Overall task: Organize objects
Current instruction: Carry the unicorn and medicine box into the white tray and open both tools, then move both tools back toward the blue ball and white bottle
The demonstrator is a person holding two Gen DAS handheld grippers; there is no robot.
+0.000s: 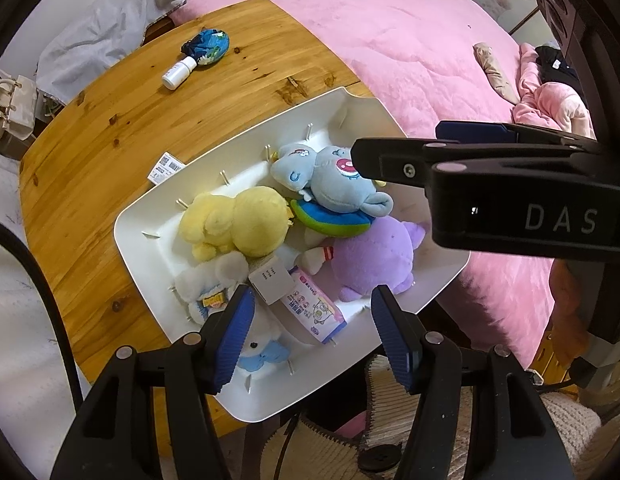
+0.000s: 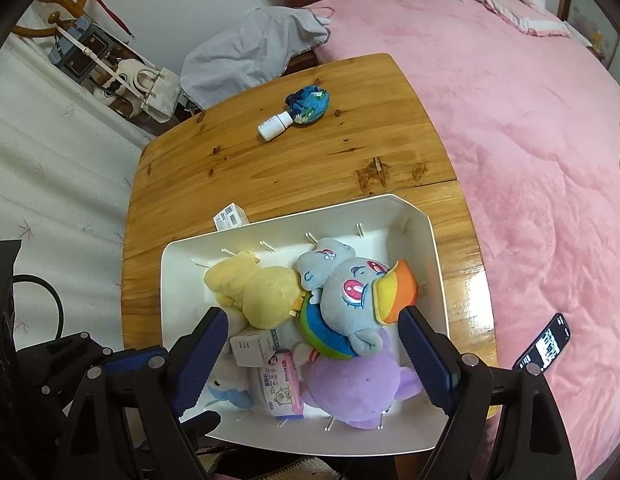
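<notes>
On the wooden counter (image 2: pixel 238 168) stands a white tray (image 2: pixel 170 280), filled with soft toys and small packs. At its left lie a yellow plush (image 2: pixel 258 288) and a white plush (image 1: pixel 214 280); in the middle, a white box (image 1: pixel 270 280) and a pink wipes pack (image 1: pixel 313 308); to the right, a blue pony plush (image 2: pixel 349 292) over a purple plush (image 2: pixel 349 392).

The left gripper (image 1: pixel 310 332) hovers over the tray's near left part, fingers (image 1: pixel 234 340) apart, nothing pressed between them; the box and wipes pack lie below the gap. The right gripper (image 2: pixel 313 356) hangs over the near right part, its fingers (image 2: pixel 425 360) wide and empty, the pony and purple plush beneath.

Farther back on the counter, well apart from both grippers, lie a white bottle (image 2: pixel 274 124) touching a blue pouch (image 2: pixel 310 106), and a small barcode box (image 2: pixel 230 216) just beside the tray's far rim. A pink bed (image 2: pixel 509 120) borders the counter's right.
</notes>
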